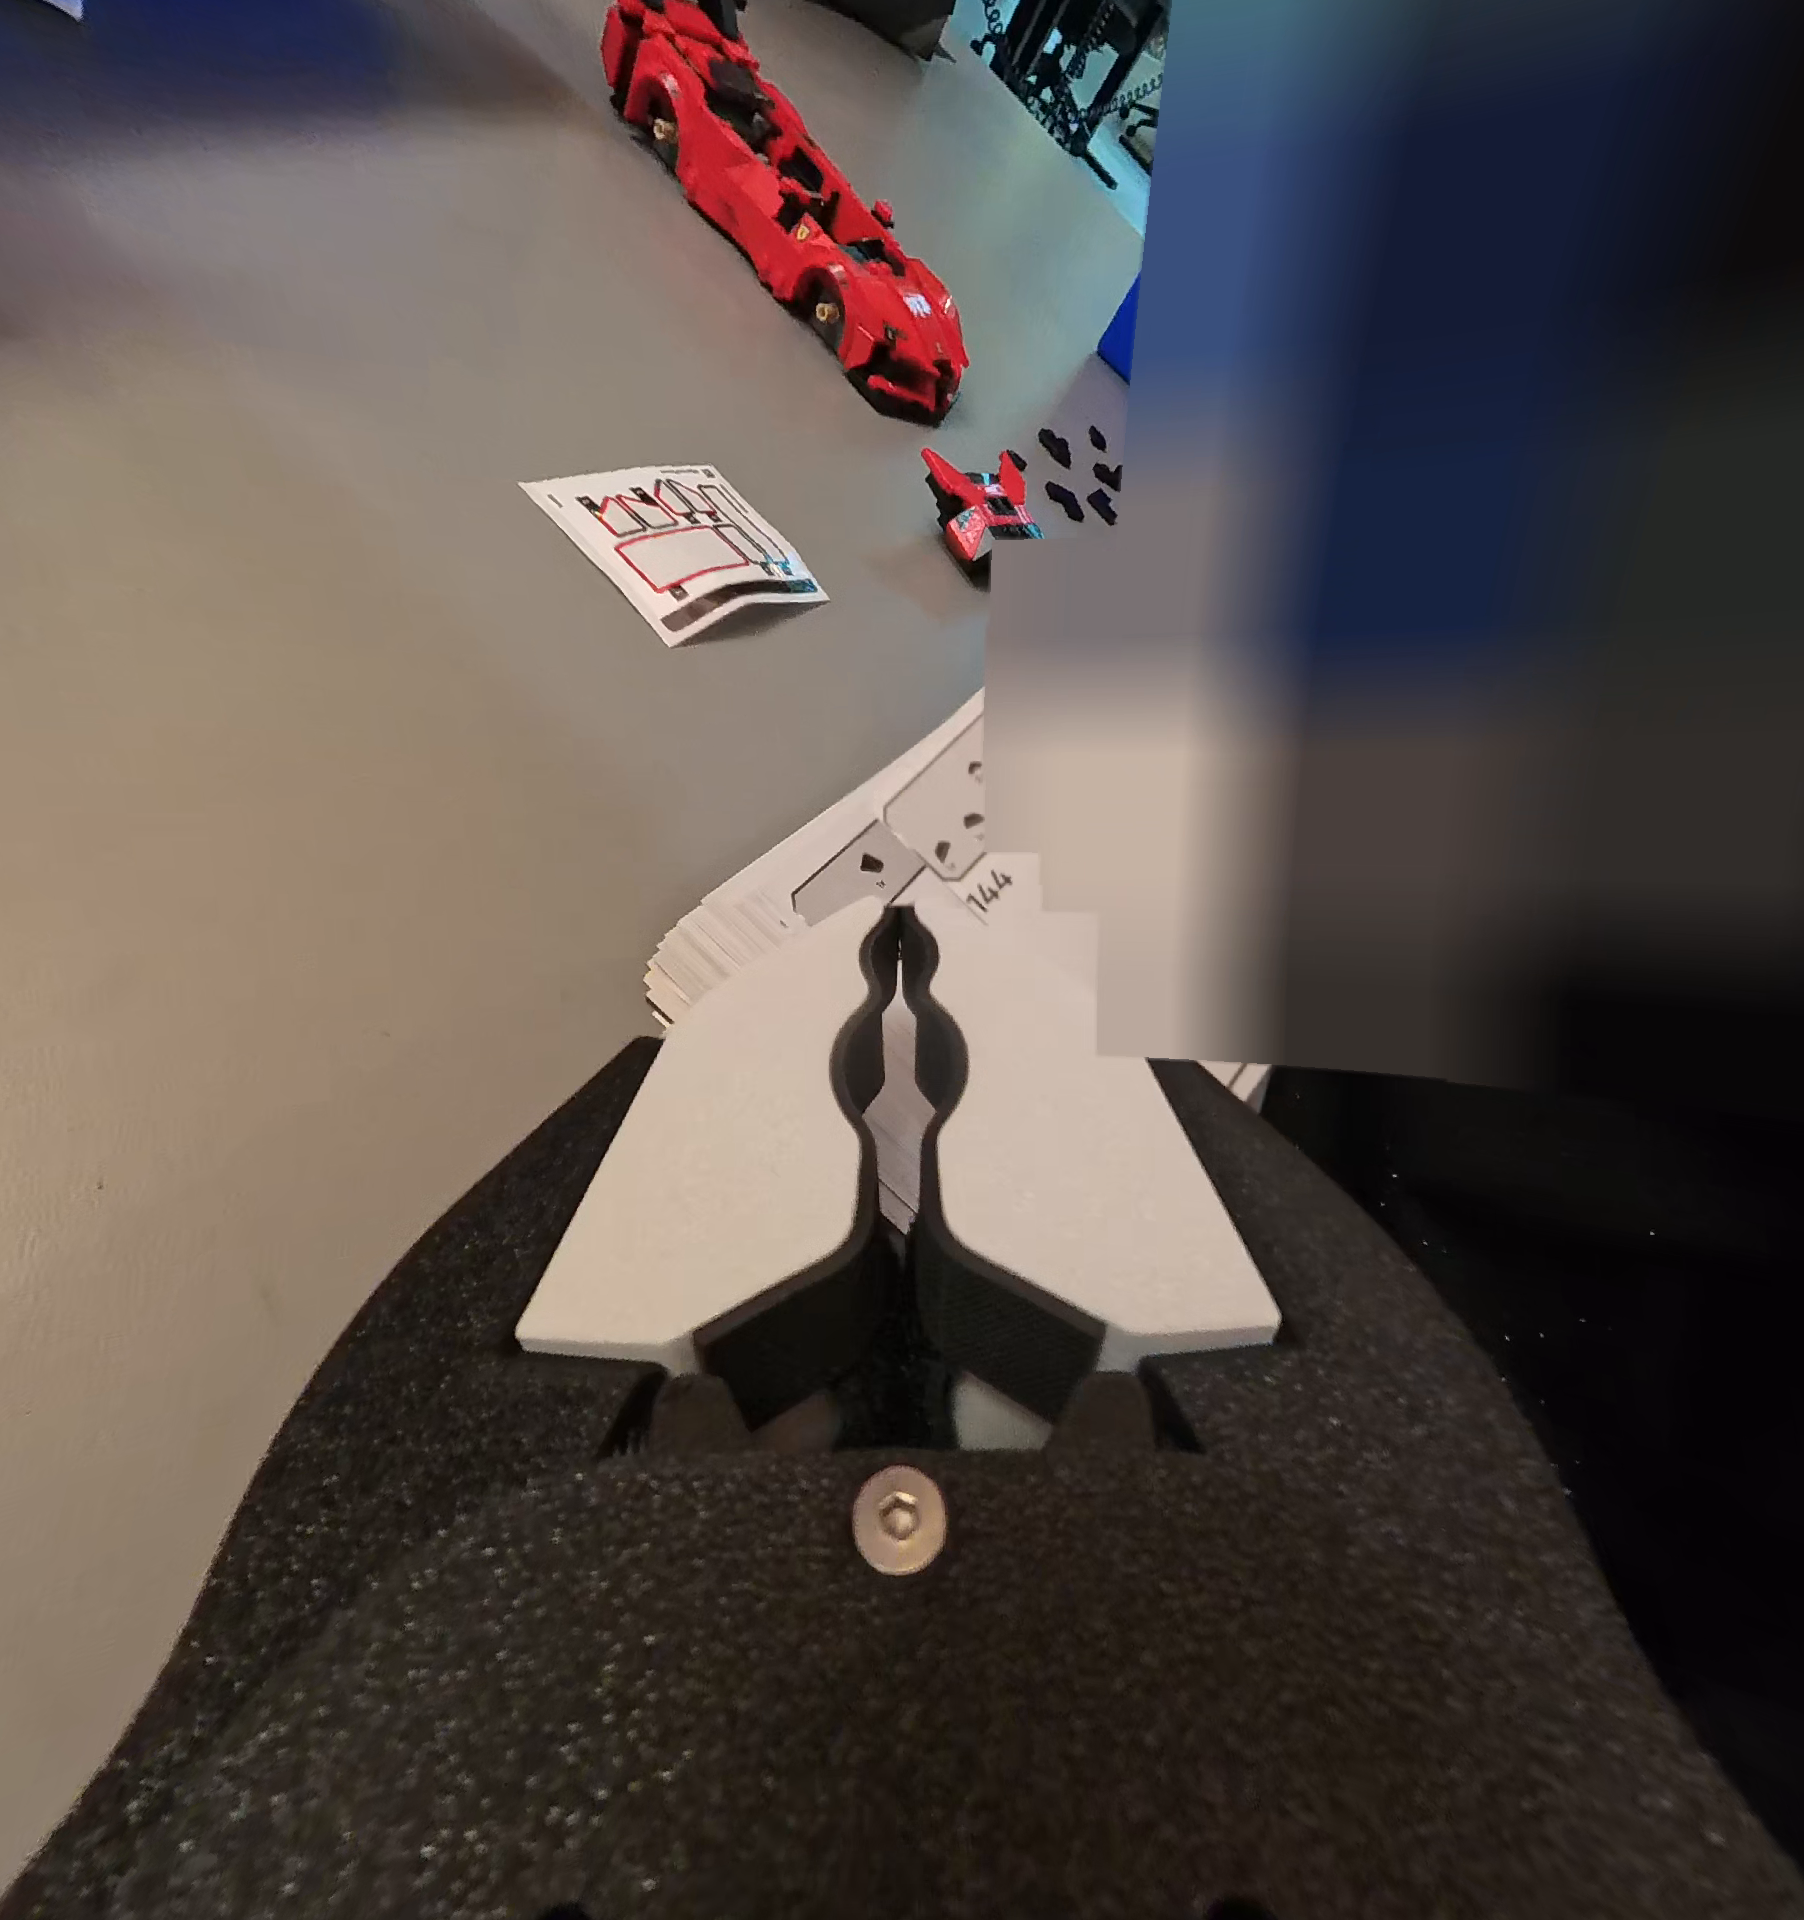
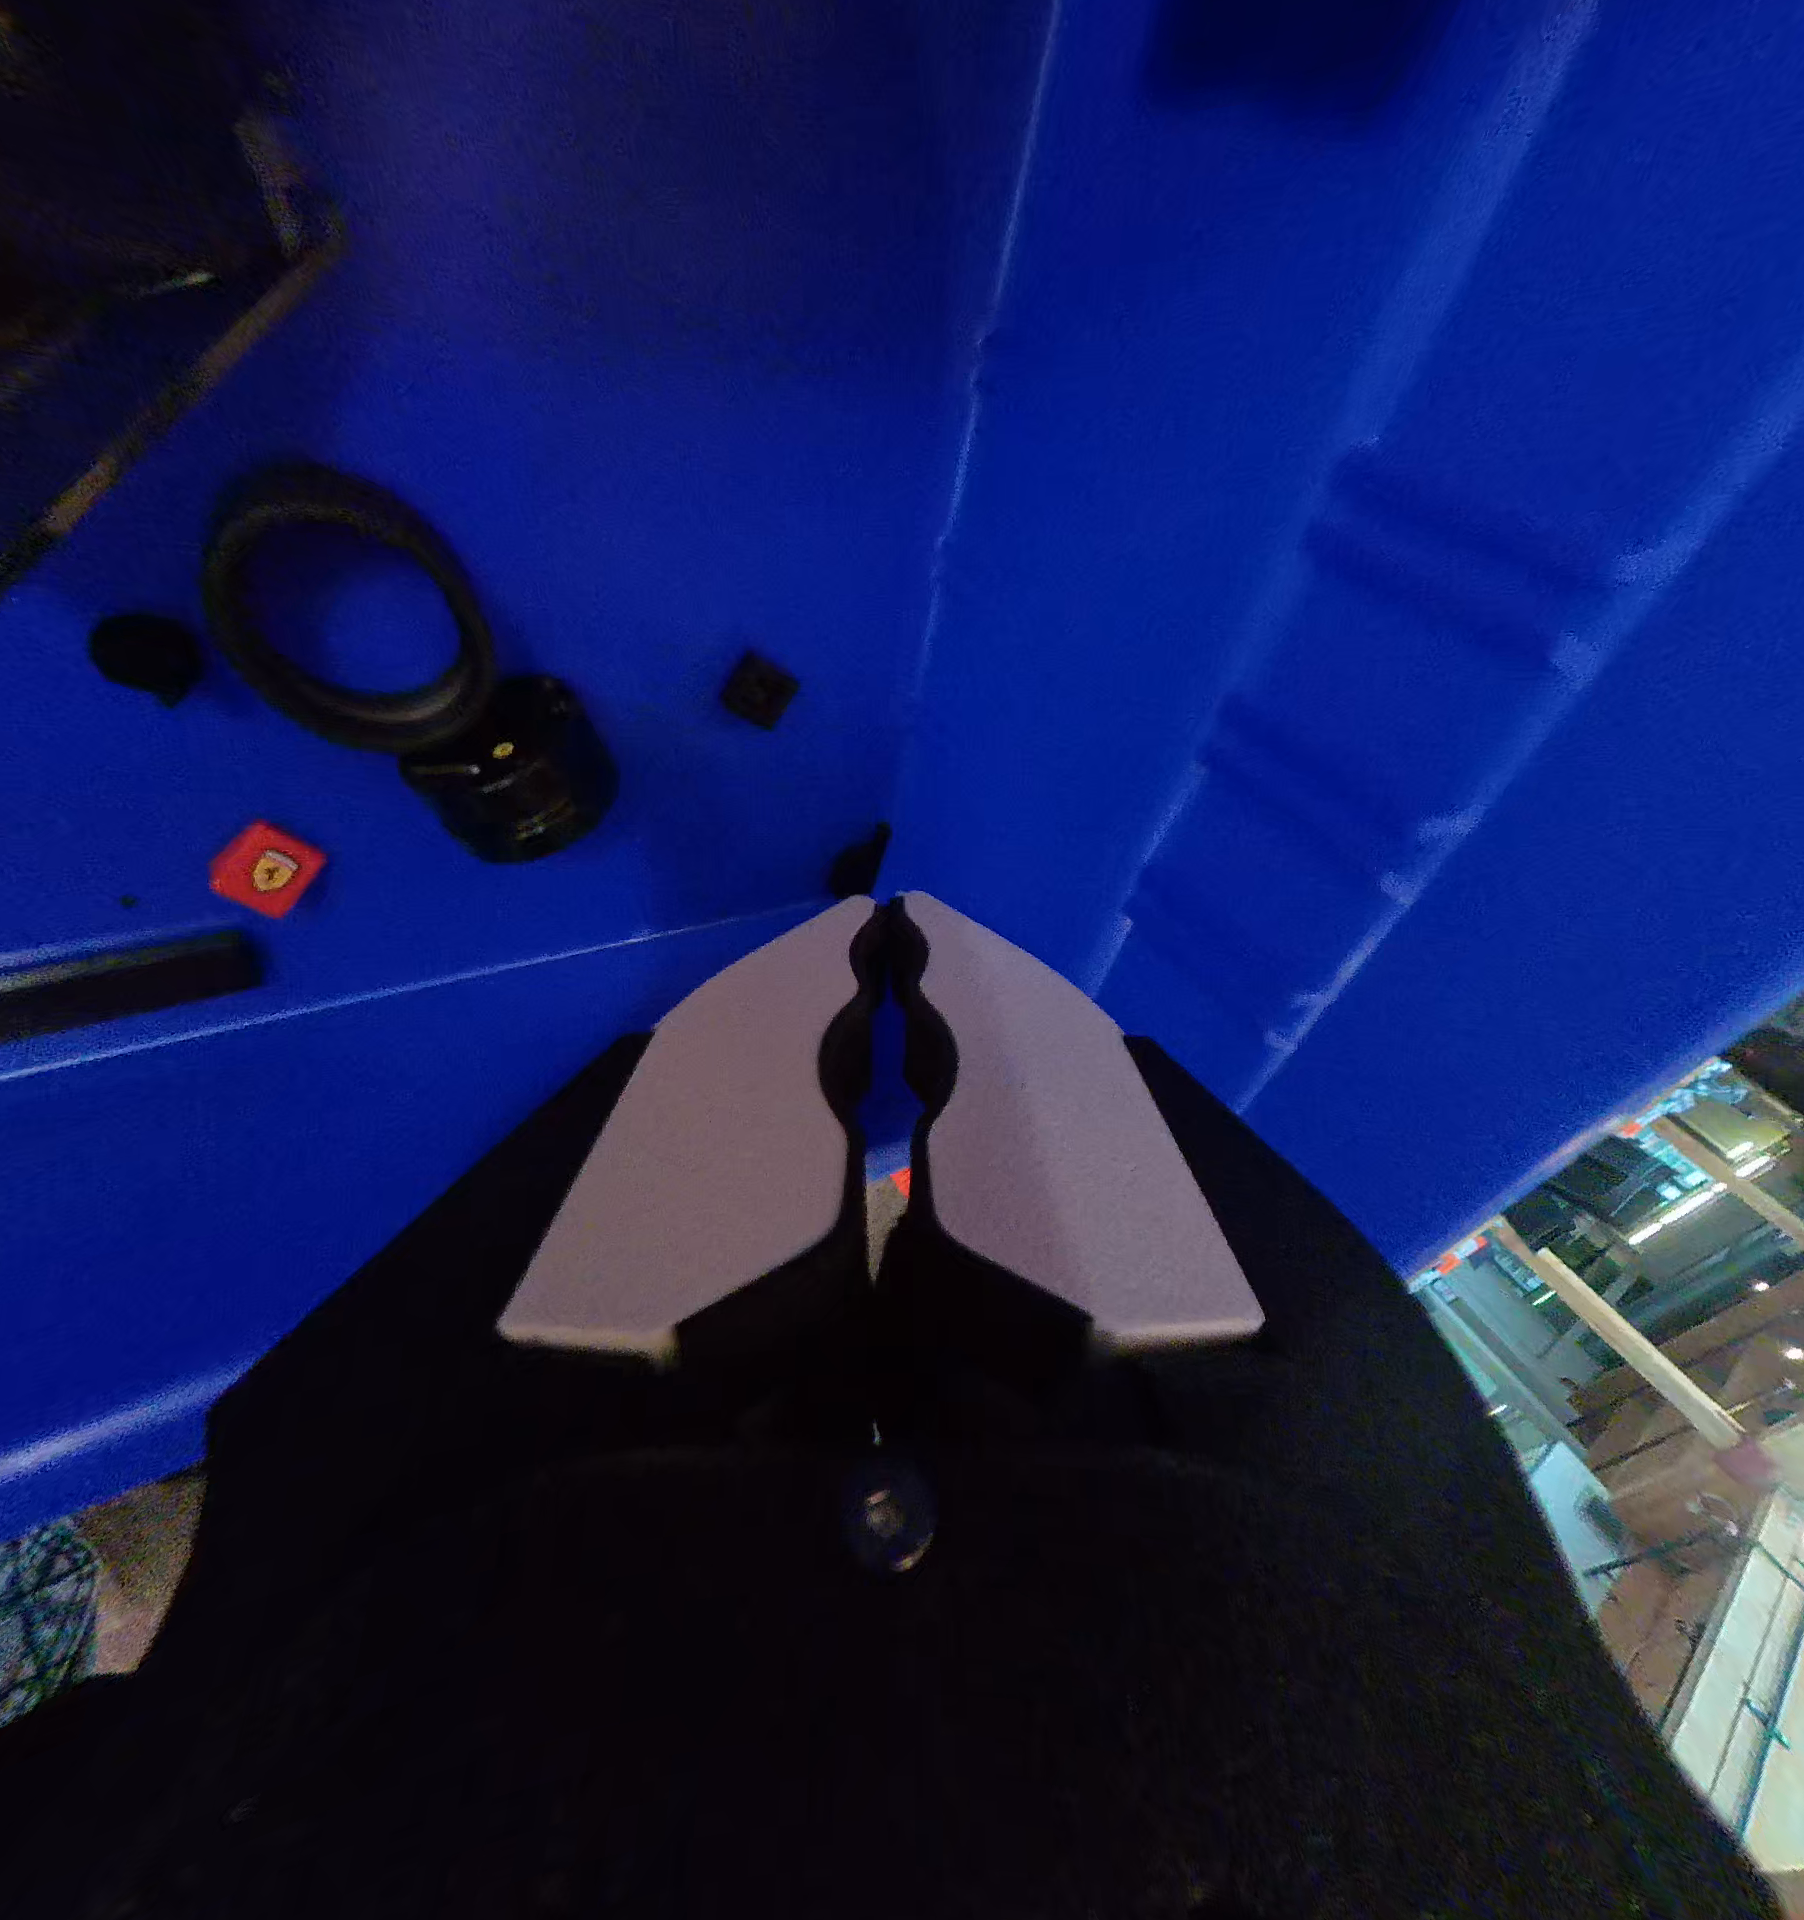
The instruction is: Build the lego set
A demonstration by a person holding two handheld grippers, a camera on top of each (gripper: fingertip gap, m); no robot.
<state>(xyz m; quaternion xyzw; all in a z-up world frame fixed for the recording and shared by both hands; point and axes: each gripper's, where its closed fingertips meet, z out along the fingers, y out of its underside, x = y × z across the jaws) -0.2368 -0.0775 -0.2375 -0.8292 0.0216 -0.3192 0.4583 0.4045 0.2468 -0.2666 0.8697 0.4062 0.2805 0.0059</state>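
Black textured gripper body fills the foreground in both wrist views. Left gripper (image 1: 899, 914): white fingers drawn together, tips touching, nothing between them. It hovers over the corner of the instruction booklet (image 1: 773, 914), which lies open on the grey table (image 1: 254, 727).

Farther off on the table, left view:
- red car model (image 1: 773, 197), mostly built, resting on its underside, wheel axles bare (no tyres visible on them)
- small red sub-assembly (image 1: 984, 506) just beside the car's nose end
- a few small black pieces (image 1: 1074, 473) near that sub-assembly
- sticker sheet (image 1: 674, 551), well apart from the car

Right gripper (image 2: 890, 906): fingers likewise closed at the tips, empty as far as I can tell. It's down inside a blue bin (image 2: 669, 312), tips close to the corner. A tiny dark piece (image 2: 862, 857) sits just past the tips; whether they touch it, can't tell.

Other parts on the bin floor: black tyre ring (image 2: 347, 603), black wheel (image 2: 513, 774), red square tile (image 2: 267, 868), small black square piece (image 2: 761, 688), long black piece (image 2: 150, 971).

Step, my read: fetching the next part from the bin while the left gripper waits by the booklet. Next move prob. needs the right fingers to spread, straddle the chosen piece, then pinch. Tight corner, so approach angle matters.
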